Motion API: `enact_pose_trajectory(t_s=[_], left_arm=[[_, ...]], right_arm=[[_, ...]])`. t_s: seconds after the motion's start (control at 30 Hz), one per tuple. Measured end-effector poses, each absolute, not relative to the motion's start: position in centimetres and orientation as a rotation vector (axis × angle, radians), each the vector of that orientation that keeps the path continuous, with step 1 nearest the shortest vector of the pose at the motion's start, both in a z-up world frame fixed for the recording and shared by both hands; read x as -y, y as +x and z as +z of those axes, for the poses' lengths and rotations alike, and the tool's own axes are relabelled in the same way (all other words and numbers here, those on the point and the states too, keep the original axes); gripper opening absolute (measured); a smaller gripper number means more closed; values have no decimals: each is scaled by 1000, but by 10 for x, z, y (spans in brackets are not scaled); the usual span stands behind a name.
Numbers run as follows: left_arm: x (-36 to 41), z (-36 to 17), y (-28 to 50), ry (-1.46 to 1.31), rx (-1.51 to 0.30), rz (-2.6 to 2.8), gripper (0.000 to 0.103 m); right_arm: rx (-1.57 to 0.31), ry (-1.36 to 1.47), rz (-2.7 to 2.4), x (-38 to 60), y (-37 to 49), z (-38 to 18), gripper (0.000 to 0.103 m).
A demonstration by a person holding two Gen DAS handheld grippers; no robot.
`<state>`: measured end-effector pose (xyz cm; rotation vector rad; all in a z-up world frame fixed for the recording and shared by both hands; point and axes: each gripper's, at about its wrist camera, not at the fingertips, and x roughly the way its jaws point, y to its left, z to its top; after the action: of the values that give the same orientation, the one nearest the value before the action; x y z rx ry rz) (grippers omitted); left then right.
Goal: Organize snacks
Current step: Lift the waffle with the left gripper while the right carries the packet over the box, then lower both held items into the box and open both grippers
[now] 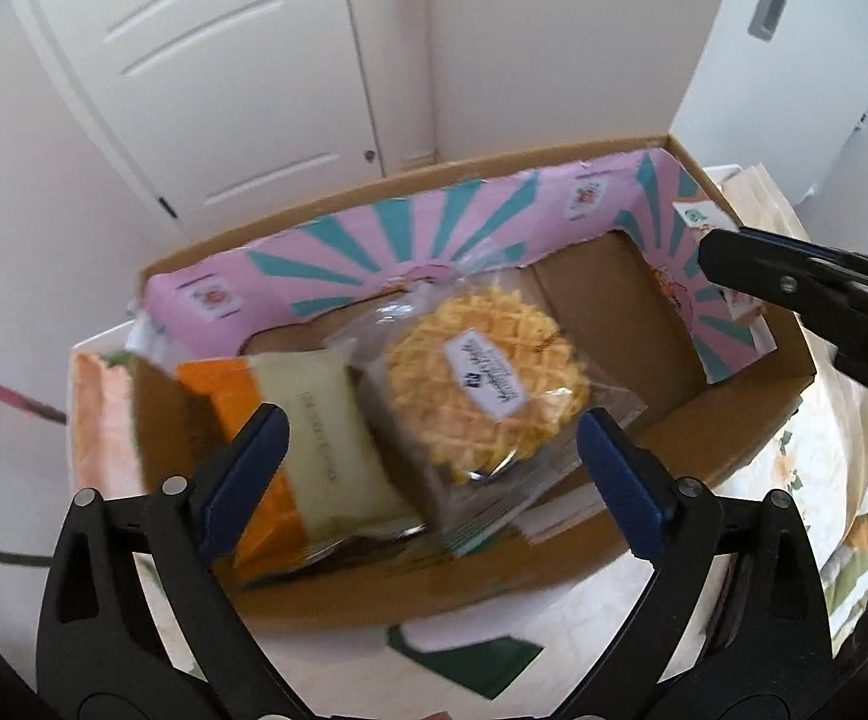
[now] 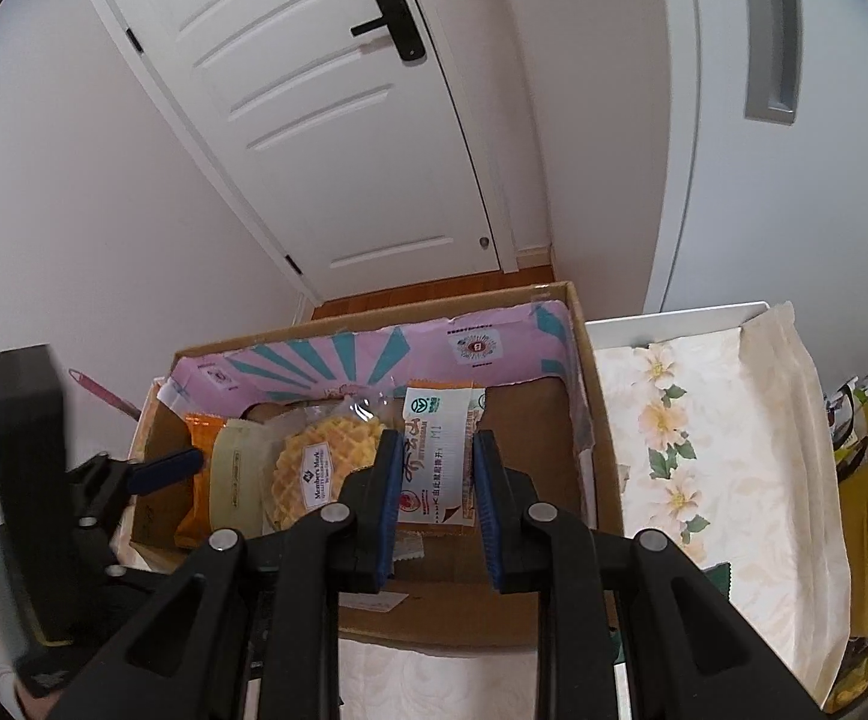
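**Sachet gripped over the snack box**

The right claw [image 2: 437, 483] grips a white-and-orange sachet [image 2: 439, 450], long axis pointing away, over the cardboard box [image 2: 605, 420]. The left claw [image 1: 431, 474] gapes, empty, above the waffle pack [image 1: 485, 387] inside.

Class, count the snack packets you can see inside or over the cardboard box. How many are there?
3: an orange-and-cream packet at the left, the waffle pack beside it, and a white packet held in the right gripper. More may lie hidden underneath.

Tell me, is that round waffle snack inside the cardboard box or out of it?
Inside. The waffle snack lies within the walls of the cardboard box, propped on other packets, beside the orange-and-cream packet.
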<state>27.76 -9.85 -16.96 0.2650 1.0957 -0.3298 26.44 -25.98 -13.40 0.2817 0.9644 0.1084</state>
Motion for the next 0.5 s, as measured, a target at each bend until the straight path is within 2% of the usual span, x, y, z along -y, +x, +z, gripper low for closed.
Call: enact_pose_trajectory(t_s=[0.5], left_arm=[[68,-143,267,211,-1044,-292,97]], right_arm=[[-1120,205,131,251,316,-168,22]])
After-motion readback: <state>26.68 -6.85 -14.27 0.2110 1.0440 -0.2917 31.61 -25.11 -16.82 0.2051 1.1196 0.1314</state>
